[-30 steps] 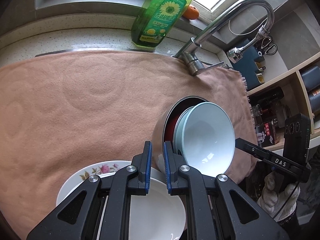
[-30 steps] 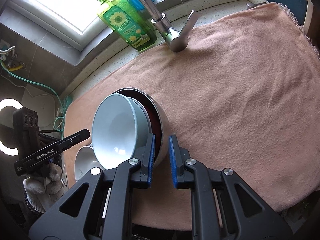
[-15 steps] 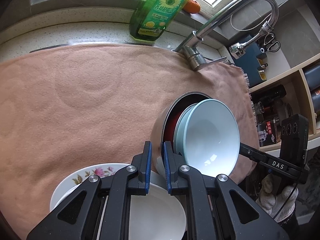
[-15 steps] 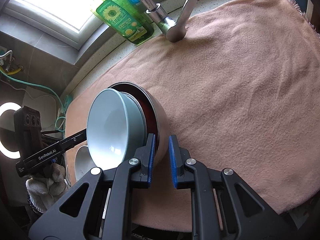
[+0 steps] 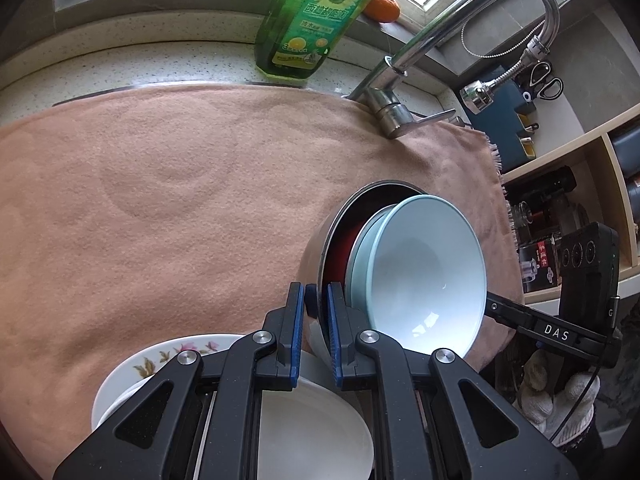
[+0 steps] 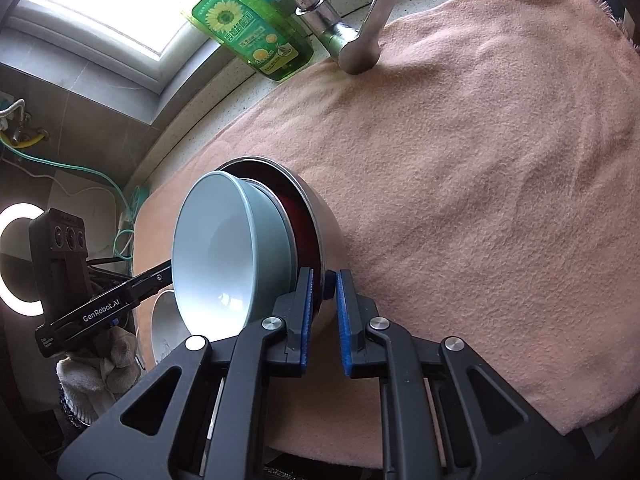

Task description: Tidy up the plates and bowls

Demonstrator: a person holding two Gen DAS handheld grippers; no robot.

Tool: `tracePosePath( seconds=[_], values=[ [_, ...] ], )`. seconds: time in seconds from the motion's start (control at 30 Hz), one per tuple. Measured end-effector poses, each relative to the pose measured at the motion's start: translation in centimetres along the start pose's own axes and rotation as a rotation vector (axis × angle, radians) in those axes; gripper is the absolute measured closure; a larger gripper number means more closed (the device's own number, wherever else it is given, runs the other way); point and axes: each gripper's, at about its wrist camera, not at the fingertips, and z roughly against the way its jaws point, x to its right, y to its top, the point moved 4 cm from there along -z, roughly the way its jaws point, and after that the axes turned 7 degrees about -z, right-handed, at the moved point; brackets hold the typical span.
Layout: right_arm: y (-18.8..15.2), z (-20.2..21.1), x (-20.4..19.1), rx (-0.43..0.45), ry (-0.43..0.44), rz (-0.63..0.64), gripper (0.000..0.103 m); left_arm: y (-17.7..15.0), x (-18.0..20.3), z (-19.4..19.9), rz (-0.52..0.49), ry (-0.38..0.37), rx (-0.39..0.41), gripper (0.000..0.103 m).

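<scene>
Both tongs pinch rim of metal bowl [image 5: 316, 256], tipped up over pink towel [image 5: 180, 184]: left tongs [image 5: 312, 308], right tongs [image 6: 323, 292]. Blue bowls [image 5: 424, 276] already nested inside. Flower plate [image 5: 160, 356] with white bowl [image 5: 316, 432] near left, not yet joined.

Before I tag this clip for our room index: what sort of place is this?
Most likely a home kitchen, at the sink counter. A chrome faucet stands by a window, with a green dish soap bottle beside it, and nested bowls are held over a pink cloth.
</scene>
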Motion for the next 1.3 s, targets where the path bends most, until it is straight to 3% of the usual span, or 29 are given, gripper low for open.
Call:
tracePosePath(
  seconds=[0.77,1.3],
  values=[
    [0.6,0.5,-0.6,-0.016,-0.009,0.042,0.092,0.0,0.7,0.4,0.026,0.038,0.037,0.093],
    [1.2,3.4,-4.3,-0.027,0.052,0.173,0.092,-0.4,1.4,4.7,0.089,0.077,0.154,0.094]
  ],
)
